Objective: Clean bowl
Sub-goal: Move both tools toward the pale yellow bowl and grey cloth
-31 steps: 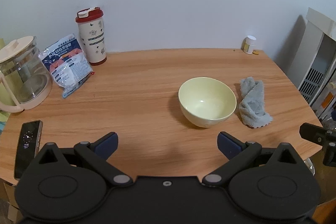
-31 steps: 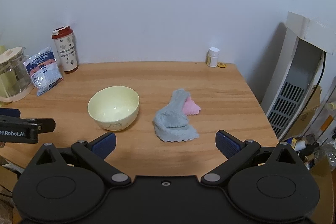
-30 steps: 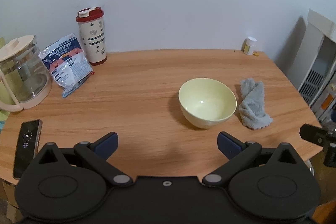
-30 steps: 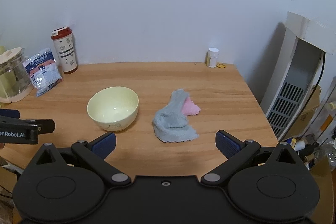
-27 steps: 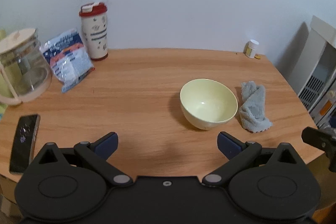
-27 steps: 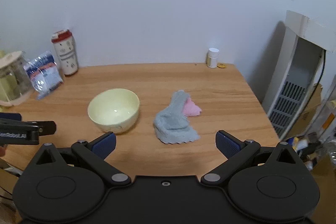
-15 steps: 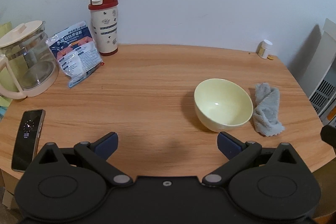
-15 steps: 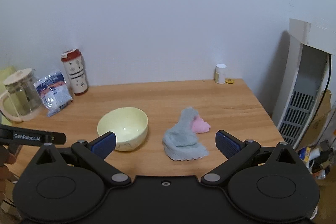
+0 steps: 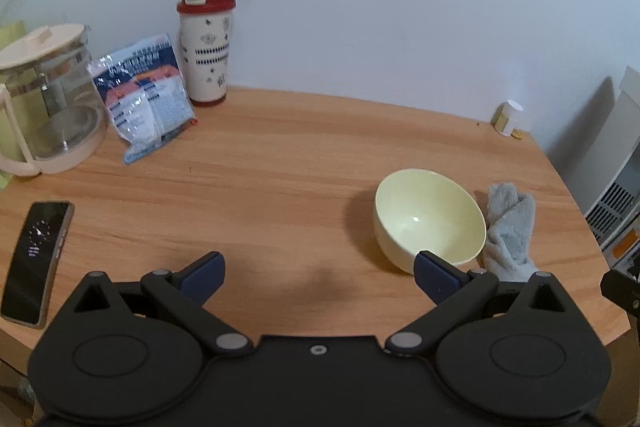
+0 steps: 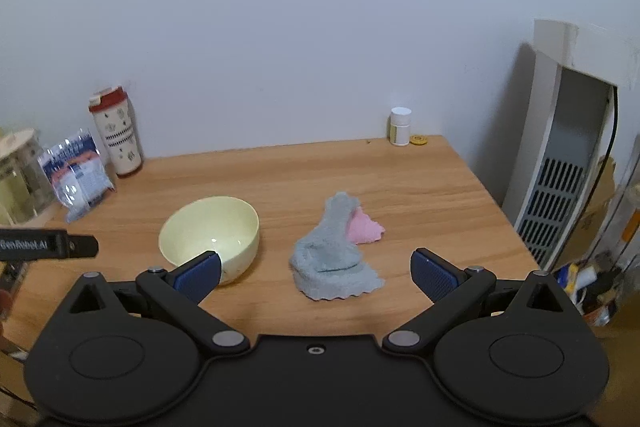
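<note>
A pale yellow bowl (image 9: 430, 217) (image 10: 210, 233) stands upright on the wooden table (image 9: 260, 183). Just right of it lies a crumpled grey cloth (image 9: 510, 227) (image 10: 334, 253) with a pink cloth (image 10: 364, 229) half under it. My left gripper (image 9: 318, 277) is open and holds nothing; the bowl sits just beyond its right fingertip. My right gripper (image 10: 316, 273) is also open and holds nothing, and the grey cloth lies between and just past its fingers. Part of the left gripper (image 10: 48, 245) shows at the left edge of the right wrist view.
At the table's far left stand a glass kettle (image 9: 48, 99), a foil packet (image 9: 146, 103) and a red-lidded tumbler (image 9: 206, 47). A phone (image 9: 36, 259) lies at the near left edge. A small white bottle (image 10: 401, 126) stands at the back right. A white appliance (image 10: 560, 163) stands beside the table.
Both grippers have risen and tilted; the left one has shifted left, so bowl and cloth now sit further right in its view. Bowl and cloths have not moved.
</note>
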### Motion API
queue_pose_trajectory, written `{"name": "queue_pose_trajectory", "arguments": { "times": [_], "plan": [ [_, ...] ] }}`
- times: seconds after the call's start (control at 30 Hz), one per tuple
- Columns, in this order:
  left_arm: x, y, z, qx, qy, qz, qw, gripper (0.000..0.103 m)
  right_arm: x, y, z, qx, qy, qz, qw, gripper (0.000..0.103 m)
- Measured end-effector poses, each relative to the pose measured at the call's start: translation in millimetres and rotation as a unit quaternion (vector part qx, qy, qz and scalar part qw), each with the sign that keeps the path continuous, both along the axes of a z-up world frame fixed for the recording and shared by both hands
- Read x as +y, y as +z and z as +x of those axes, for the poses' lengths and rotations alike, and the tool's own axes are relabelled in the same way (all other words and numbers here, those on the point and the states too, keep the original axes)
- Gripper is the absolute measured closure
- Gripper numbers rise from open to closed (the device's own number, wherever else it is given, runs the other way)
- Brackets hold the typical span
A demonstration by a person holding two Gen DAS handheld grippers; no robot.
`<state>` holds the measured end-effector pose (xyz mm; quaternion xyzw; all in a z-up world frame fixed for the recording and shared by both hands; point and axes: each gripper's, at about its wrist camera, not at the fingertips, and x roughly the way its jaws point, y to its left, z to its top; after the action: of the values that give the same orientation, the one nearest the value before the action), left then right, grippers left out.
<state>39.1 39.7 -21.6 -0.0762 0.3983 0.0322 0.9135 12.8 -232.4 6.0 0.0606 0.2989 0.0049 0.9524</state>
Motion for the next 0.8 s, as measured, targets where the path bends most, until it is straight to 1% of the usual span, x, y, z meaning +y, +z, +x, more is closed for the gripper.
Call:
{"name": "queue_pose_trajectory", "arguments": {
  "times": [0.17,0.33,0.47,0.6,0.8],
  "plan": [
    [3.1,-4.2,1.2,0.003,0.001,0.004,1.0,0.0,-2.6,1.2,7.0,0.012,-0.009,0.004,1.0,0.0],
    [-0.2,-5.3,5.5,-0.002,0.005,0.036,0.9993,0.0,-4.6,-1.7,12.8,0.019,-0.016,0.003,1.0,0.0],
    [-0.8,-7.7,8.8,-0.013,-0.005,0.052,0.9986,0.0,-6.6,-6.0,21.9,0.035,0.01,0.011,0.999,0.0],
    [-0.9,-13.6,16.6,-0.017,-0.009,0.057,0.9982,0.0,-9.4,-9.6,30.3,0.032,0.013,0.008,0.999,0.0],
    [-0.1,-20.9,34.4,-0.001,-0.022,0.059,0.998,0.0,-14.4,-16.8,43.4,0.035,0.017,0.012,0.999,0.0]
  ]
}}
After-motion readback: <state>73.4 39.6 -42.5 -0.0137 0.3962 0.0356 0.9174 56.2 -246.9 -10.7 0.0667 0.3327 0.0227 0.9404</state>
